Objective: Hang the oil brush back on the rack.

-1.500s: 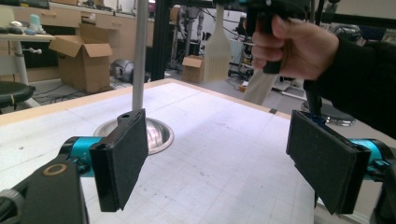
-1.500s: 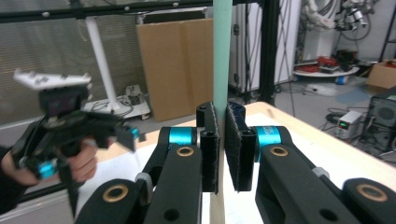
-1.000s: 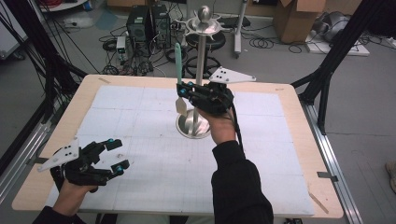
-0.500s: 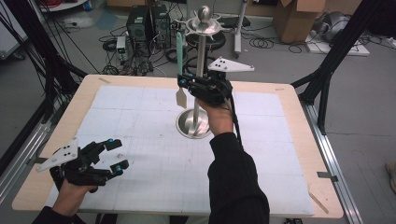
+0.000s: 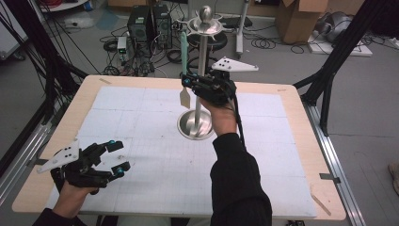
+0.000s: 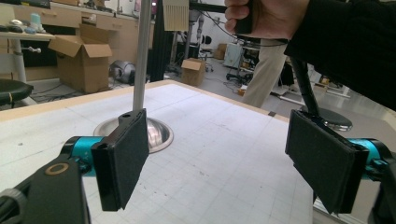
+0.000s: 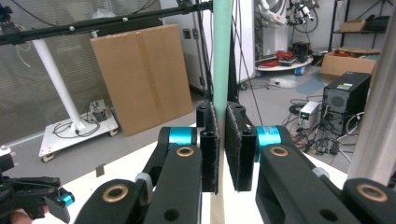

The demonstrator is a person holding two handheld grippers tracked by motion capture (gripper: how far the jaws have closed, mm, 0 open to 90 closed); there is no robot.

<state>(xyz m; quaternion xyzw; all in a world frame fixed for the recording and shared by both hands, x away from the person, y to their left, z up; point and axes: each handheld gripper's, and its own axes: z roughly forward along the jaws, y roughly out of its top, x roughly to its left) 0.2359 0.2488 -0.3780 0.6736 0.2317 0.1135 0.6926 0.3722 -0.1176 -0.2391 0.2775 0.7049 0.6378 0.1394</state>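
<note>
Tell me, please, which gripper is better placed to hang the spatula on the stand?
Right. The right gripper already clamps the spatula upright beside the stand; the left gripper rests open, far away.

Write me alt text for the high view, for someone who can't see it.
The right tool holds a green-handled spatula upright beside a tall metal stand on a white mat. The left tool rests open near the table's front left corner.
</note>
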